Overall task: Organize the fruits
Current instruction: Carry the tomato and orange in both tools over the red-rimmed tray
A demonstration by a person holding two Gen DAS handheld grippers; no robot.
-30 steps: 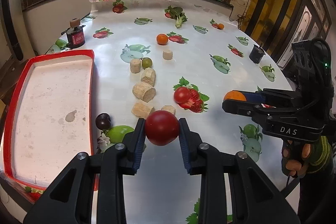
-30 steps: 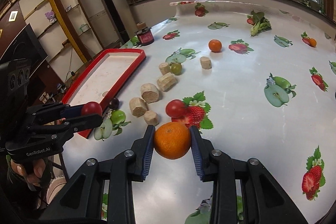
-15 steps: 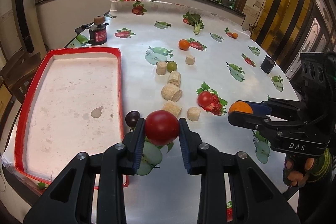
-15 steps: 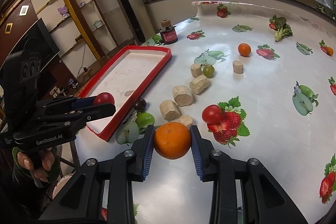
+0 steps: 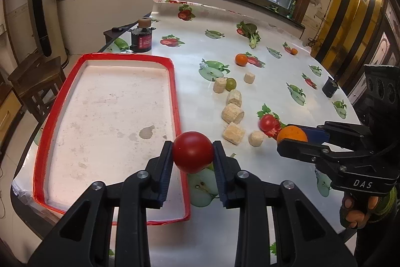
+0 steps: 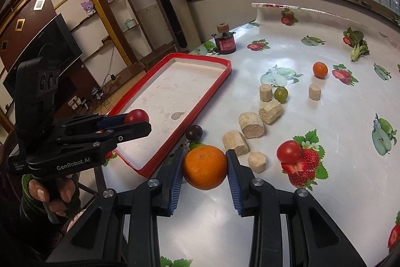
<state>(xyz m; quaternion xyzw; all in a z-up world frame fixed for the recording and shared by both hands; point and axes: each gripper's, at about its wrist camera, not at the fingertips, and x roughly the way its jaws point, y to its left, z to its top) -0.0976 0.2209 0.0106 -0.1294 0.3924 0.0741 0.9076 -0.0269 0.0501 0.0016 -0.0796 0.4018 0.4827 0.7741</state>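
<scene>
Your left gripper [image 5: 192, 154] is pinching a red tomato [image 5: 192, 151] between its two blue pads, and the jaws are standing only as wide as the fruit itself, with both pads pressing on its sides. In the left wrist view the tomato is hanging over the right rim of the red tray [image 5: 52, 114], with the tray's bare white floor spreading toward 10 o'clock from it.

Your right gripper [image 6: 205, 168] is pinching an orange [image 6: 205, 167] the same way, pads tight against both sides and no gap showing. In the right wrist view the orange is sitting just off the near corner of the tray, which is lying toward 11 o'clock.

On the tablecloth [image 6: 337, 187], a dark plum [image 6: 194, 132] is lying beside the tray's rim at 12 o'clock from the held orange. A second red tomato [image 6: 289, 151] is resting at 2 o'clock on a printed strawberry. A green grape-like fruit [image 6: 281, 94] and a small orange [image 6: 320, 69] are lying farther off, toward 1 o'clock. Several pale cork-like chunks [image 6: 251, 125] are lying scattered in a loose line between the plum and the green fruit.
</scene>
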